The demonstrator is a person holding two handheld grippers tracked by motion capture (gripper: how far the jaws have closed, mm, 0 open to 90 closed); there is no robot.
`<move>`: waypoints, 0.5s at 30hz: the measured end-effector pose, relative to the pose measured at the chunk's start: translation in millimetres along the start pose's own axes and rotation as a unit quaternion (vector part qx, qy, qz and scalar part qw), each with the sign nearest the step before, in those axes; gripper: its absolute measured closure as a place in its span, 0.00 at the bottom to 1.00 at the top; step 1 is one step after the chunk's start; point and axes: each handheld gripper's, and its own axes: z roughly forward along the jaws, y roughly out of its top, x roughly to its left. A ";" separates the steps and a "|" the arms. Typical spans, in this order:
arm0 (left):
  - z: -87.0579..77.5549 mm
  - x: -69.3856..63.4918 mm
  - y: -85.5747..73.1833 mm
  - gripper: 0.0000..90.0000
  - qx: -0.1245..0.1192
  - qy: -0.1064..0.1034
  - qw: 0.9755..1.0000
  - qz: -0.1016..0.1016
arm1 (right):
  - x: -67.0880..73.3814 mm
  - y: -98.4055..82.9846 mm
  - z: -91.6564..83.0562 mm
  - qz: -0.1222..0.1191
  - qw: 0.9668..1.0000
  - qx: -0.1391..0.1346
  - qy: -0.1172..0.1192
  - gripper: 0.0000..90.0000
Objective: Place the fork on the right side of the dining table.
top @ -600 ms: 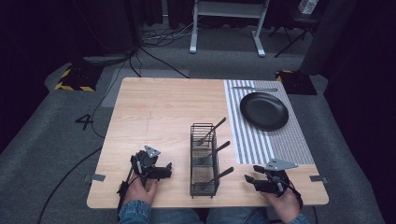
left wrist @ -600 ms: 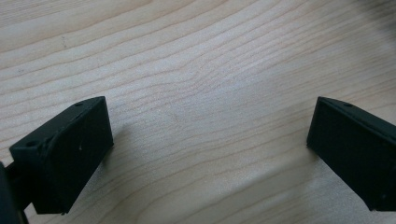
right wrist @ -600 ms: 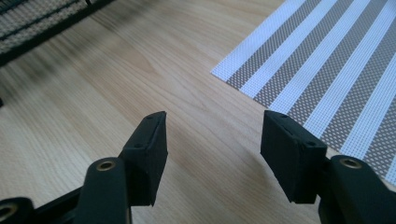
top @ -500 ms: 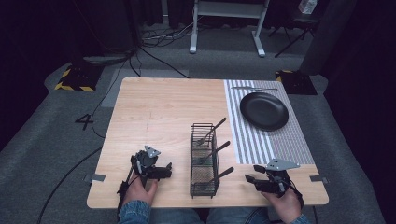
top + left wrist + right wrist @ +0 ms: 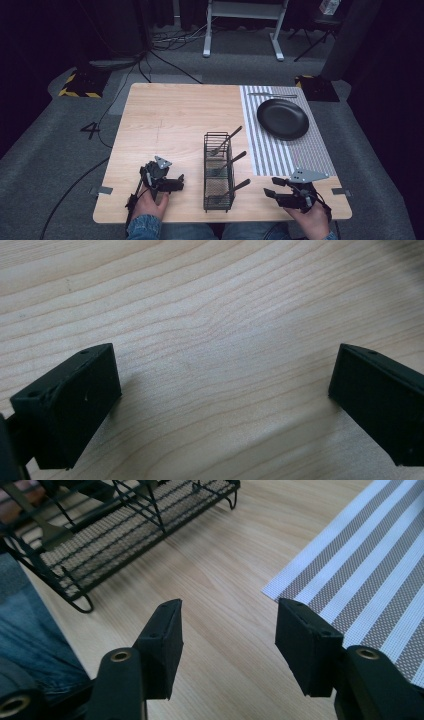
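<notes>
Wooden table, both tongs wide open, empty

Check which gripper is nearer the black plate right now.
Right. The right gripper sits at the near edge, just below the striped mat that carries the black plate. The left gripper is beyond the wire caddy, farther from it.

The pale wooden rectangular counter stood on grey carpeted floor. A grey-and-white striped woven placemat lay along its right side, reaching the far edge. A black wire-mesh cutlery basket stood on the bare wood just left of the placemat, near the front edge. Small grey tape tabs marked the front corners.
</notes>
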 end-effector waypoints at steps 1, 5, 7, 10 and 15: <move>0.0 0.0 0.0 0.00 0.000 0.000 1.000 0.000 | 3.0 4.9 -5.1 -0.002 1.000 -0.004 0.003 0.49; 0.0 0.0 0.0 0.00 0.000 0.000 1.000 0.000 | 9.2 16.5 -14.3 -0.006 1.000 -0.011 0.015 0.50; 0.0 -0.1 0.0 0.00 0.000 0.000 1.000 -0.001 | 11.9 21.0 -17.6 -0.009 1.000 -0.014 0.019 0.50; 0.0 -0.1 0.0 0.00 0.000 0.000 1.000 -0.001 | 15.3 29.1 -22.0 -0.011 0.999 -0.013 0.031 0.52; 0.0 0.0 0.0 0.00 0.000 0.000 1.000 0.000 | 20.4 40.1 -28.7 -0.018 0.999 -0.020 0.047 0.53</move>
